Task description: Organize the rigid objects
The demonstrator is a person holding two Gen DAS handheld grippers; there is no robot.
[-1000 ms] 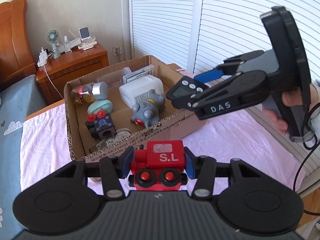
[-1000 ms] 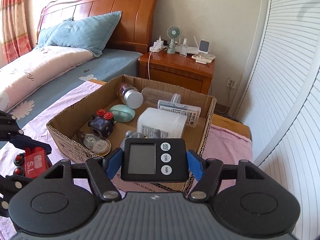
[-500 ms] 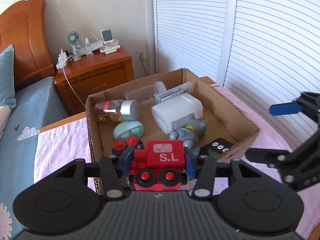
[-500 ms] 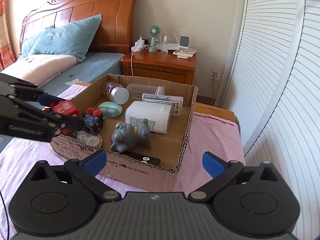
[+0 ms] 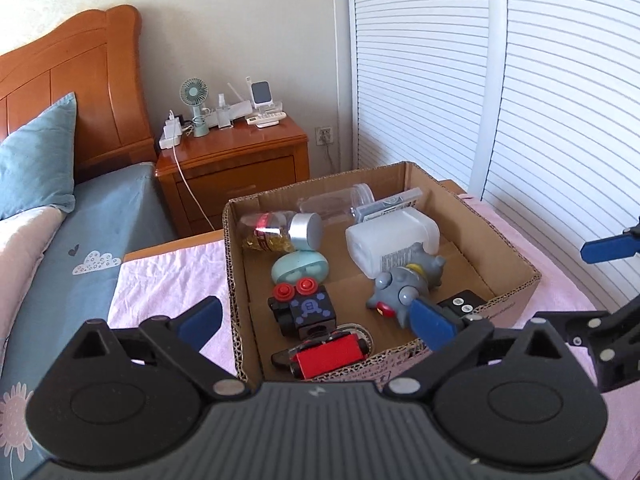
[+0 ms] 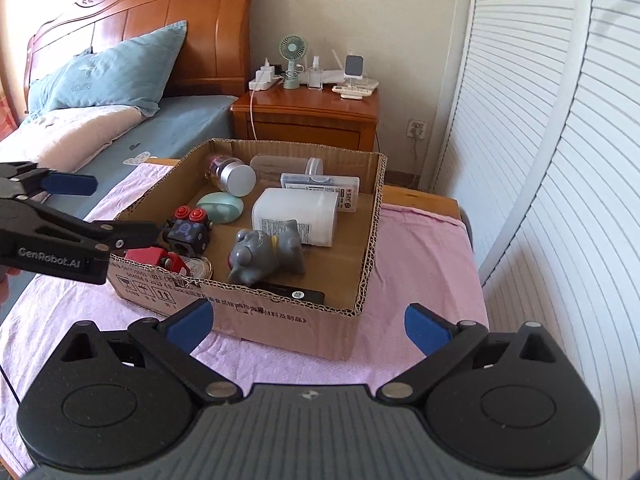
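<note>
A cardboard box [image 5: 516, 258] [image 6: 288, 320] stands on the pink cloth and holds several rigid objects. The red toy train [image 5: 328, 356] [image 6: 154, 258] lies on its side in the box's near left corner. The black timer [image 5: 460, 304] [image 6: 296, 293] lies flat by the near wall, next to a grey toy figure [image 5: 404, 284] [image 6: 264, 256]. My left gripper [image 5: 316, 320] is open and empty above the box's near edge; it also shows in the right wrist view [image 6: 72, 212]. My right gripper [image 6: 308, 326] is open and empty in front of the box.
In the box also lie a black cube toy [image 5: 304, 308], a mint oval case [image 5: 300, 268], a white container [image 5: 394, 240], a silver-capped jar [image 5: 284, 232] and a clear bottle [image 5: 340, 204]. A wooden nightstand [image 6: 308, 116] and the bed [image 6: 120, 120] stand behind. Slatted doors [image 6: 560, 160] are on the right.
My left gripper has opened and dropped the red train into the box. My right gripper let go of the black timer into the box earlier and has pulled back.
</note>
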